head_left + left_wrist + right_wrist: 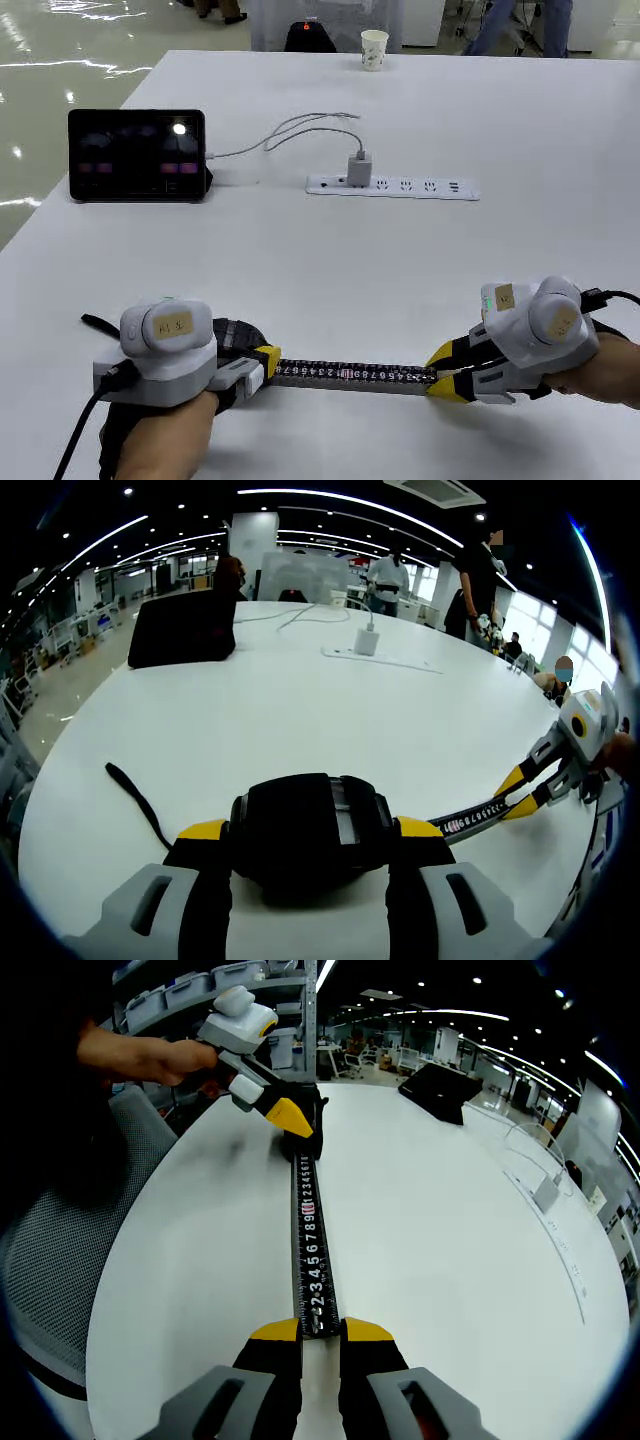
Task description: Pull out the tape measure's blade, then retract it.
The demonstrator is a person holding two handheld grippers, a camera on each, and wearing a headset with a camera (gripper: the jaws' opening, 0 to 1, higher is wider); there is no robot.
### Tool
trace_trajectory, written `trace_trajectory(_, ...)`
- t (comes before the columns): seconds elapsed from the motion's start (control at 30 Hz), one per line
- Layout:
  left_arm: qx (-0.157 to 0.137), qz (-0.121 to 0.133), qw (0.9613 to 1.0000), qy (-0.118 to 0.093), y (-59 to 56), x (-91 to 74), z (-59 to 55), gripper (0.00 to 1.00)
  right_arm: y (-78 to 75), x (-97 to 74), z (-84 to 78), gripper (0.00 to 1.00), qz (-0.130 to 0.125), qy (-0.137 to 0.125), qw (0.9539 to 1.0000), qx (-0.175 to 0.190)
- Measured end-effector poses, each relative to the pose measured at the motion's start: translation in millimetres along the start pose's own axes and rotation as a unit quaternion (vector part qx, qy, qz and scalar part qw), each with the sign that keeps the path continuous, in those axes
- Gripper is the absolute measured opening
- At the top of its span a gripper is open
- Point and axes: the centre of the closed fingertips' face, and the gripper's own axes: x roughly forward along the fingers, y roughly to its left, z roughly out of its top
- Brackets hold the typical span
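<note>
We look from head height, forward and down across the white counter [400,260]. The left gripper [310,830] camera sits low, close behind the case [300,815], facing across the counter. The right gripper [320,1332] camera faces along the blade [308,1250] toward the left gripper. All three views share that blade.

Tape measures: one black plastic-cased tape measure [243,340] with one dark numbered blade [350,373], 6 o'clock.
Grippers: two, grey with yellow jaw tips: left gripper [258,366] at 7 o'clock, right gripper [438,375] at 4 o'clock.
Tablets: one black rectangular tablet [137,155], 10 o'clock.
Power strips: one long white plastic power strip [420,187], 12 o'clock.
Chargers: one white cube charger [359,168].
Cups: one white paper cup [374,49], 12 o'clock.
Tables: one white table [300,270].
</note>
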Motion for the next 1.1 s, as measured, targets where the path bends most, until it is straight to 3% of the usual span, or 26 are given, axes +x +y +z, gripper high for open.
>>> trace_trajectory(1.1,0.000,-0.006,1.0000,0.003,-0.1,-0.1,-0.1,0.57,4.3,23.2,28.5,0.10,0.005,-0.017,0.9998,0.005)
